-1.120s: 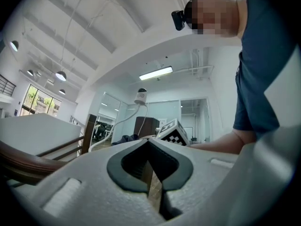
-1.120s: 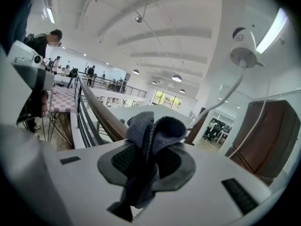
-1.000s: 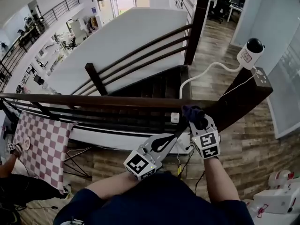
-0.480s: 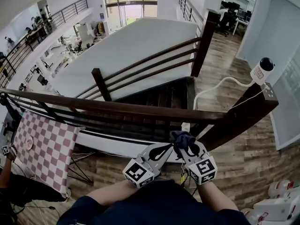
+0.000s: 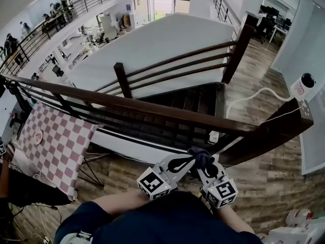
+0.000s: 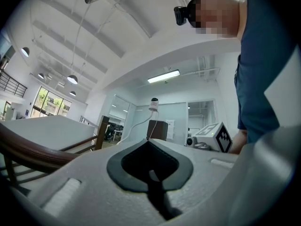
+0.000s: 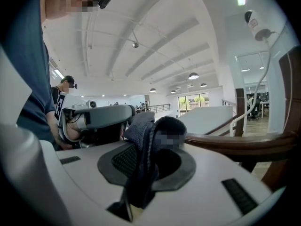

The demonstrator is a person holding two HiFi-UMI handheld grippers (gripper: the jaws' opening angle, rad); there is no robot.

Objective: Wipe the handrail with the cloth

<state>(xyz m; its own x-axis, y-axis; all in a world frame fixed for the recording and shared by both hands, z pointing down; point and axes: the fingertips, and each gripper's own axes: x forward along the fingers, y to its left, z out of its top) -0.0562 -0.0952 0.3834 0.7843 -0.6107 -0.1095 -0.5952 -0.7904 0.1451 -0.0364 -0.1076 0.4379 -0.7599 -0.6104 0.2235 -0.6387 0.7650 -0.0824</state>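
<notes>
The dark wooden handrail (image 5: 127, 104) runs from upper left to a thick post (image 5: 284, 128) at the right. My right gripper (image 5: 204, 164) hangs just below and in front of the rail, close to my body, shut on a dark blue cloth (image 5: 201, 158). In the right gripper view the cloth (image 7: 146, 140) bunches up out of the jaws, with the handrail (image 7: 235, 142) just past it, apart from it. My left gripper (image 5: 189, 160) is beside the cloth, shut and empty. Its view shows its closed jaws (image 6: 149, 142) and the handrail (image 6: 28, 152) at left.
Beyond the rail a staircase (image 5: 188, 103) drops away, with a second railing (image 5: 177, 65) on its far side. A white camera (image 5: 304, 83) and its cable (image 5: 249, 98) sit on the post. A red-and-white checked panel (image 5: 56, 146) stands at lower left, beside a person (image 5: 10, 187).
Both grippers have drawn back and down from the handrail toward my body. The cloth, against the rail a second ago, is now off it. The head view has shifted left.
</notes>
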